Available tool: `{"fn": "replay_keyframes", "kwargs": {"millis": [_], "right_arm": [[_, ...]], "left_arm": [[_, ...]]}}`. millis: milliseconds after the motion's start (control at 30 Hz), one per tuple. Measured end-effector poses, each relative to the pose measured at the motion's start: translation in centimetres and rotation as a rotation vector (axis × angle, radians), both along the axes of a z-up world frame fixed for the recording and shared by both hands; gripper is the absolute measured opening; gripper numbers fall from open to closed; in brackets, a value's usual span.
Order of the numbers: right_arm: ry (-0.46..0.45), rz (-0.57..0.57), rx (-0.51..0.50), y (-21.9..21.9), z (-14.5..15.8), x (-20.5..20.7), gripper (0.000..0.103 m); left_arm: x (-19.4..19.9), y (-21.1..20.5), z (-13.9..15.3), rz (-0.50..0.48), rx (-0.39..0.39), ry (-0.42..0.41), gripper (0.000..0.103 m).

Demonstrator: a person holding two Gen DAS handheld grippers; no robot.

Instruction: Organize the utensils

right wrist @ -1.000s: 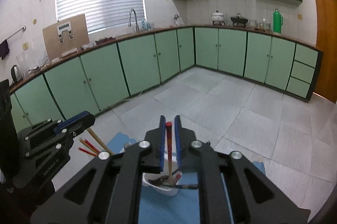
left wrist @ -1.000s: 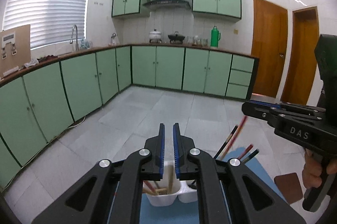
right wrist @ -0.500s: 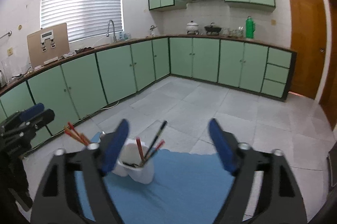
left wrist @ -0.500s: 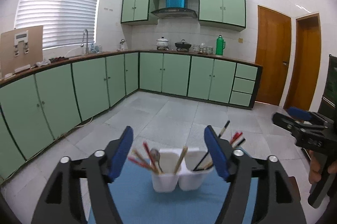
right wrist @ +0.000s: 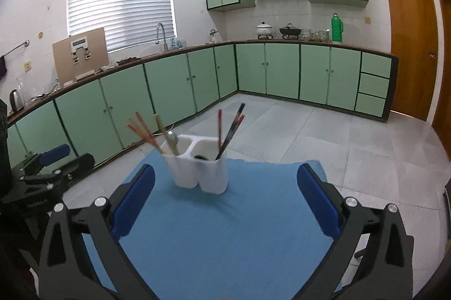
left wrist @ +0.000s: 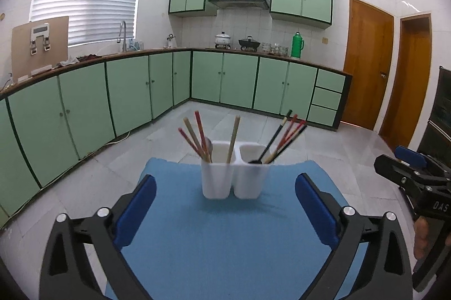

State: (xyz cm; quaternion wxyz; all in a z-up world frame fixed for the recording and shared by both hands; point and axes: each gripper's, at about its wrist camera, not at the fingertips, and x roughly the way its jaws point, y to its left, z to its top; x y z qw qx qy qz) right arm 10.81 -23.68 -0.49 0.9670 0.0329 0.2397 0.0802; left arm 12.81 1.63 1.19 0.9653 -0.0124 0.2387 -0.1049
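Opening wide, the left claw (left wrist: 225, 211) and right claw (right wrist: 225, 201) grip nothing; the white plastic two-cup utensil holder (left wrist: 234, 179) stands apart.

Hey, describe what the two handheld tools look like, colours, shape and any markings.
Both are black frames with angular cut-out arms, silver round bolt heads at the joints, and two fingers faced with blue pads. In its own view the left tool shows this, as does the right tool. Seen from the left camera, the right tool's body carries white letters reading "DAS". A person's bare hand grips its handle; no sleeve or cable is visible.
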Motion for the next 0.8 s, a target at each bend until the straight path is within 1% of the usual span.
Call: {"fn": "replay_keyframes", "kwargs": {"millis": [167, 267, 500, 633, 800], "right_arm": [[0.004, 0.028, 0.012, 1.1, 0.2, -2.1, 0.098], [-0.002, 0.043, 0.024, 1.5, 0.7, -3.2, 0.098], [-0.04, 0.057, 0.013, 2.4, 2.2, -5.1, 0.098], [-0.061, 0.059, 0.005, 2.5, 2.9, -5.9, 0.098], [-0.068, 0.062, -0.005, 2.7, 3.2, -6.1, 0.098]], "left_arm": [[-2.3, 0.0, 0.5, -0.015, -0.004, -0.004, 0.097], [-3.5, 0.0, 1.4, -0.014, -0.003, -0.028, 0.097], [-4.9, -0.2, 3.1, -0.017, 0.011, -0.067, 0.097], [-5.4, -0.2, 3.5, -0.015, 0.014, -0.079, 0.097], [-6.0, 0.0, 3.9, -0.013, 0.008, -0.093, 0.097]]}}
